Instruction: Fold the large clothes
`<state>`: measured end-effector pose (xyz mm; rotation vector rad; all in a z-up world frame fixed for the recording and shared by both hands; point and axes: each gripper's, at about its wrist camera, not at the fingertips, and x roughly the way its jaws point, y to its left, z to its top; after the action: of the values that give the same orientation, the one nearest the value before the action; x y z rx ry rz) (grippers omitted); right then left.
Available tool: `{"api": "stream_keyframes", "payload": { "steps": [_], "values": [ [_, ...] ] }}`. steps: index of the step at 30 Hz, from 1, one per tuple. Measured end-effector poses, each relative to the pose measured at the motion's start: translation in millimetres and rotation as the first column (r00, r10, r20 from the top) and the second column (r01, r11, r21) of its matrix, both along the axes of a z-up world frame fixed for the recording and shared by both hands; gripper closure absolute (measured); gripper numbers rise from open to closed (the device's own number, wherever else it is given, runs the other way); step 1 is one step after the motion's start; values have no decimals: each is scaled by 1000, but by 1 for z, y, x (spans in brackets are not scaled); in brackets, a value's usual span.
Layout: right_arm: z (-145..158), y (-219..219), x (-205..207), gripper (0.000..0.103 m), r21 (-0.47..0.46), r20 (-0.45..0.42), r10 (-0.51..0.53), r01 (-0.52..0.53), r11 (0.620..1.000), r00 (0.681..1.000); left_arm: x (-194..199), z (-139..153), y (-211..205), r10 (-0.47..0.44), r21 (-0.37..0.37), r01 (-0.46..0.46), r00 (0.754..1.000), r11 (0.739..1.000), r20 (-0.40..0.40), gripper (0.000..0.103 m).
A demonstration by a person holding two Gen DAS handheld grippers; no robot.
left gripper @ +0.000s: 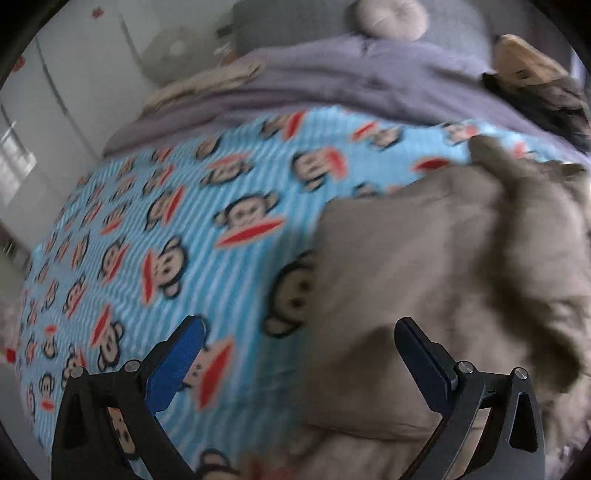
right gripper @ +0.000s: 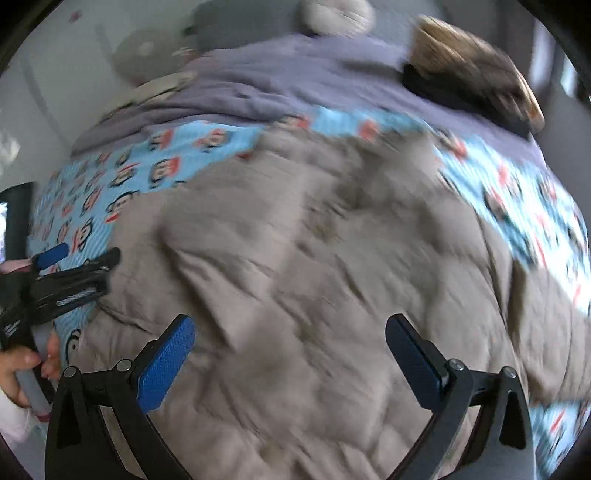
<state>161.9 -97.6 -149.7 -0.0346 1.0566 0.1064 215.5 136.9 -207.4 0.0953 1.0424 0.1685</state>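
Observation:
A large grey-beige quilted garment (right gripper: 314,258) lies spread on a bed with a blue striped monkey-print sheet (left gripper: 155,229). In the left wrist view the garment (left gripper: 436,266) fills the right half, its left edge folded over the sheet. My left gripper (left gripper: 299,332) is open above that edge, one blue pad over the sheet, the other over the cloth, nothing between them. My right gripper (right gripper: 290,328) is open above the middle of the garment, nothing between its fingers. The left gripper (right gripper: 66,266) shows at the left edge of the right wrist view, held by a hand (right gripper: 22,365).
A lilac duvet (left gripper: 332,85) is bunched across the far side of the bed, with grey pillows (left gripper: 388,18) behind it. A dark and tan object (left gripper: 532,81) lies at the far right. White wardrobe doors (left gripper: 74,74) stand to the left.

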Motion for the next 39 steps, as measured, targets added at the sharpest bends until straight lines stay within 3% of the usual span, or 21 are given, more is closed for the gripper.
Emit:
{"api": "stream_keyframes", "payload": {
  "steps": [2,6,9,12,15,17,19,20,21,22,24,26,28,31,34,35,37,39],
  "values": [
    [-7,29,14,0,-90,16,58,-56,994,998,1,-11,7,9,-9,-9,1000,1000,-15,0],
    [-40,71,41,0,-291,-5,144,-140,947,989,-1,-24,2,-5,18,5,1000,1000,-15,0],
    [-50,54,53,0,-347,22,53,-42,937,998,1,-24,2,-10,4,10,1000,1000,-22,0],
    [-43,-5,52,0,-233,36,-177,181,955,984,5,-15,11,-21,-78,18,999,997,-37,0],
    [-48,-72,44,0,10,-61,-338,339,941,939,20,-9,32,-11,-206,4,999,979,-33,0],
    [-57,-102,39,0,154,-137,-373,392,907,918,39,-13,44,-5,-310,-19,997,950,-78,0],
    [-61,-117,34,4,248,-157,-384,413,876,910,60,-27,55,-22,-446,-40,991,894,-133,1],
    [-61,-120,33,10,272,-156,-387,416,868,909,72,-36,58,-32,-500,-51,987,865,-156,5],
    [-61,-123,32,23,301,-155,-388,417,857,909,78,-39,57,-44,-534,-51,986,844,-163,21],
    [-62,-126,33,32,324,-163,-391,424,846,906,84,-41,55,-60,-570,-43,985,821,-161,47],
    [-65,-131,30,71,338,-180,-405,443,830,896,90,-32,44,-96,-621,-1,988,783,-124,86],
    [-65,-135,29,86,367,-182,-406,445,817,896,86,-11,29,-116,-569,73,993,819,-38,86],
    [-59,-132,20,89,366,-157,-400,429,826,903,82,3,17,-141,-468,137,990,873,27,86],
    [-64,-133,17,89,355,-160,-411,440,825,898,95,-16,13,-111,-336,93,993,937,-36,86],
    [-73,-134,22,89,347,-147,-418,443,827,896,101,-33,21,-19,-214,2,997,977,-77,86],
    [-75,-132,27,89,330,-137,-408,430,841,903,100,-31,27,18,-194,-35,996,980,-90,86],
    [-71,-133,31,85,312,-151,-399,427,849,904,91,-22,40,43,-233,-58,997,971,-69,86],
    [-60,-137,25,71,278,-144,-412,436,856,900,77,0,48,33,-253,-36,999,967,-16,86]
  ]
}}
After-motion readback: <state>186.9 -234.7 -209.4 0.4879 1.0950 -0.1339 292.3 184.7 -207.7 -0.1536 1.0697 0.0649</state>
